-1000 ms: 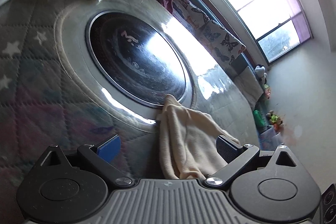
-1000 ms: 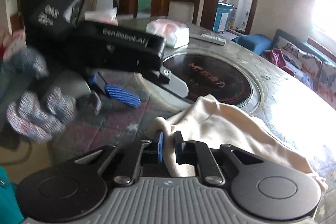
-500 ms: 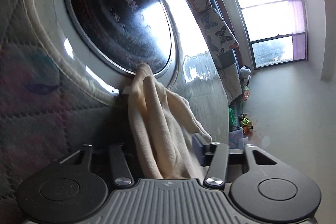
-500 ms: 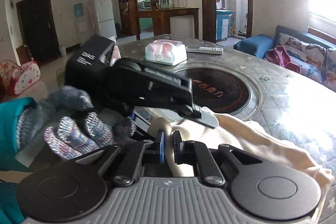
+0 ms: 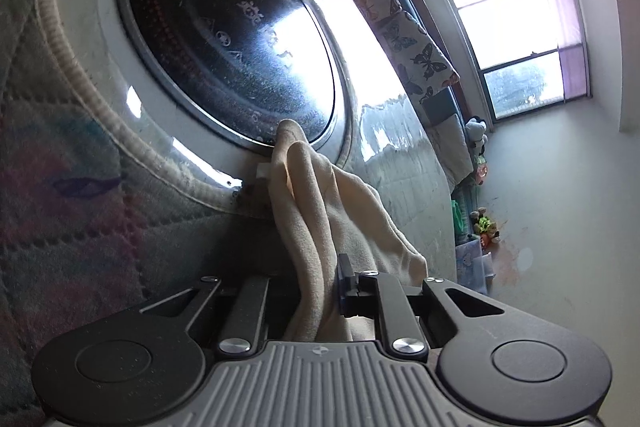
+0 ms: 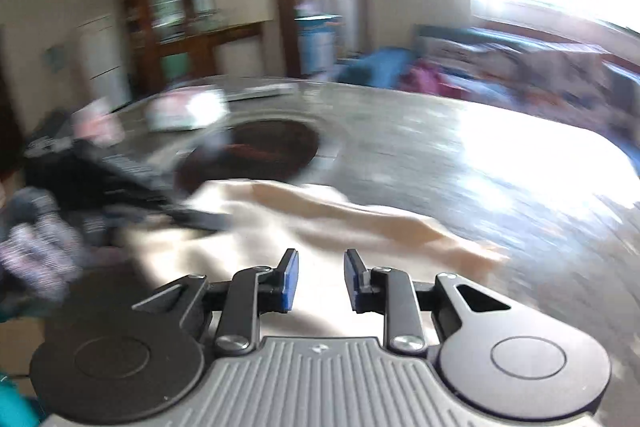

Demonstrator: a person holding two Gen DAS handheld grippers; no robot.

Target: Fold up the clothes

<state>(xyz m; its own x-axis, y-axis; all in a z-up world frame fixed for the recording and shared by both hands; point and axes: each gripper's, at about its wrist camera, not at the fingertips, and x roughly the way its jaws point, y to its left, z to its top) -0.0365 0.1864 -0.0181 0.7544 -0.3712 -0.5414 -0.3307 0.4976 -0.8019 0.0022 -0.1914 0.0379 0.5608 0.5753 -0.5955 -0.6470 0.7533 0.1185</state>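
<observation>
A cream-coloured cloth (image 5: 320, 211) lies bunched on the round table. My left gripper (image 5: 316, 291) is shut on a fold of it, the cloth rising between its fingers. In the blurred right wrist view the same cloth (image 6: 320, 215) stretches across the table in front of my right gripper (image 6: 318, 281), which is open and empty just above it. The left gripper (image 6: 120, 179) shows there at the left, held by a gloved hand on the cloth's left end.
A dark round glass hotplate (image 5: 224, 39) is set in the middle of the padded table cover (image 5: 60, 219). A tissue pack (image 6: 184, 111) and a remote (image 6: 256, 91) lie at the far side. A sofa with butterfly cushions (image 5: 404, 39) stands beyond under a window.
My left gripper closed on the cloth. My right gripper let go of the cloth, opened and swung to the right; its view is now motion-blurred.
</observation>
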